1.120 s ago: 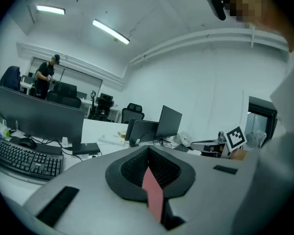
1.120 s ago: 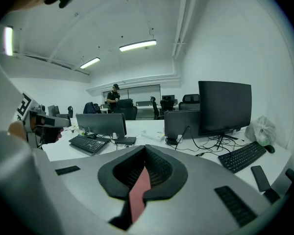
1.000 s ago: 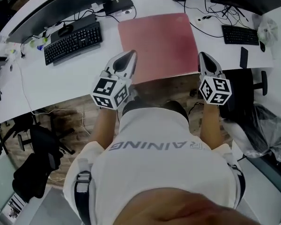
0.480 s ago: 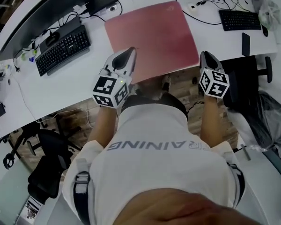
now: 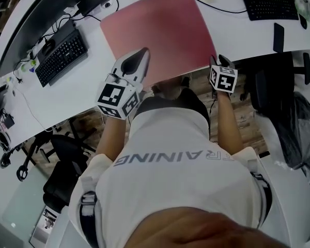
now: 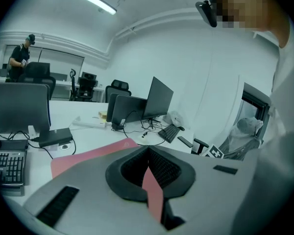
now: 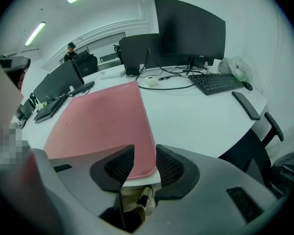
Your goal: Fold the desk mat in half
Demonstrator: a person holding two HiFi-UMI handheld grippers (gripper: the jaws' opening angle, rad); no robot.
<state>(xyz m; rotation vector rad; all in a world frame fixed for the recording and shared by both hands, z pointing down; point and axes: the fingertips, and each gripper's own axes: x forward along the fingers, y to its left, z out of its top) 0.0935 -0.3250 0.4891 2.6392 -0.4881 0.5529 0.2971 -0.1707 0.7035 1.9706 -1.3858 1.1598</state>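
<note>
The pink desk mat (image 5: pixel 160 30) lies flat on the white worktop (image 5: pixel 67 94). Its near edge hangs a little past the worktop's lip toward me, which gives me an edge I can bite from both faces.

My left gripper (image 5: pixel 143 50) is on the near-left corner. Its fingers (image 6: pixel 161 168) are clenched on the mat, and a thin pink strip of it runs edge-on between the pads. I hold it at the corner so that the whole near edge will come up with it.

My right gripper (image 5: pixel 220 60) sits at the near-right corner, level with the left one across the mat's width. Its fingers (image 7: pixel 170 166) are opening at this moment. The rounded corner stands between them with a gap on at least one side, so they are released, not gripping.

I judge the fold has not started, because nothing is lifted off the worktop beyond the overhang. The right side needs a firm bite before anything goes up. If only the left corner rises, the mat will twist and the halves will not meet squarely.

The far edge lies close to a keyboard (image 5: pixel 62 56), a second keyboard (image 5: pixel 271 6) and loose cables, so I expect the near edge should be carried high over to the far edge, not dragged.
</note>
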